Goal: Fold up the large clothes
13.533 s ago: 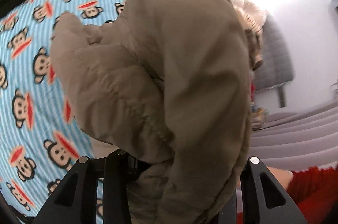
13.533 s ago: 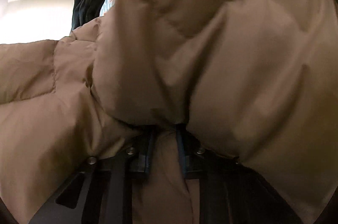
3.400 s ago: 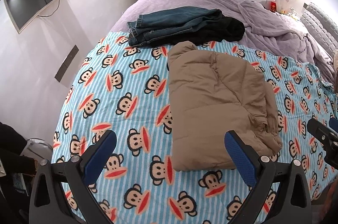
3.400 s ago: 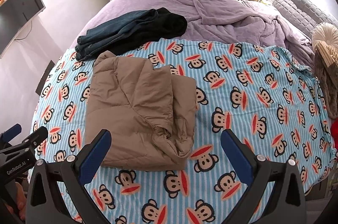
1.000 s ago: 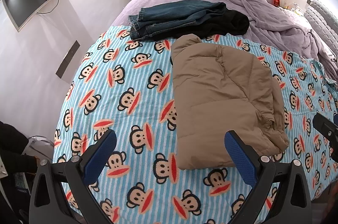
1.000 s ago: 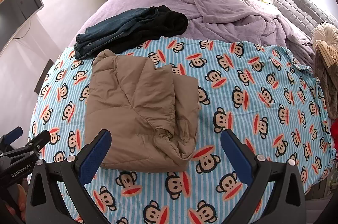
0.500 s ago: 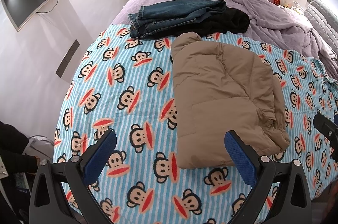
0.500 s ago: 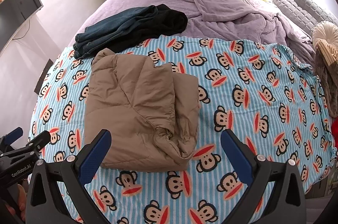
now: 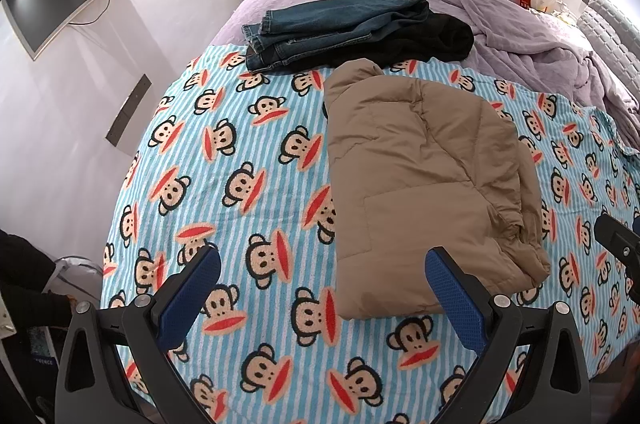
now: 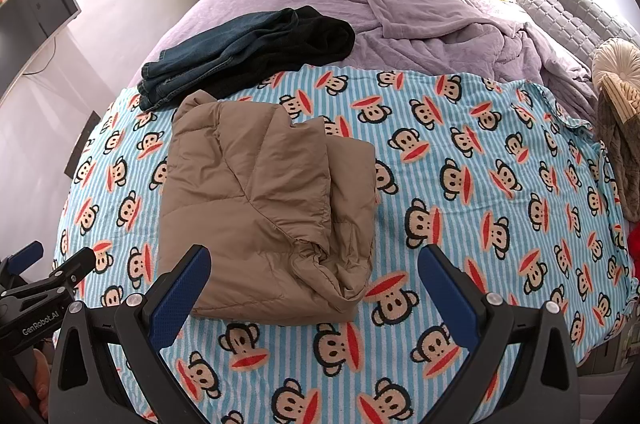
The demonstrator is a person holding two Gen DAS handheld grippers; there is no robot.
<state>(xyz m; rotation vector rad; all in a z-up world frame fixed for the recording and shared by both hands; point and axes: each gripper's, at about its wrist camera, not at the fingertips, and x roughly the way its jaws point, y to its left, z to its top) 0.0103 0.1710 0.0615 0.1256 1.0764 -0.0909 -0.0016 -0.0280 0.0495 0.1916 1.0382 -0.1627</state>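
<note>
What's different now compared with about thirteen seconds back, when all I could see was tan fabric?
Both hand-held grippers, left and right, have let go of the tan jacket and pulled back, wide open. The jacket now lies folded on the monkey blanket. Over the last few seconds nothing moved: jeans and black garment lie behind it as before.

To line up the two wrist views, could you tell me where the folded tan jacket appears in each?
Left wrist: tan jacket lies right of centre, above the right fingertip.
Right wrist: tan jacket lies left of centre, above the left fingertip.
Shared landmark: folded jeans just beyond the jacket's far end.
</note>
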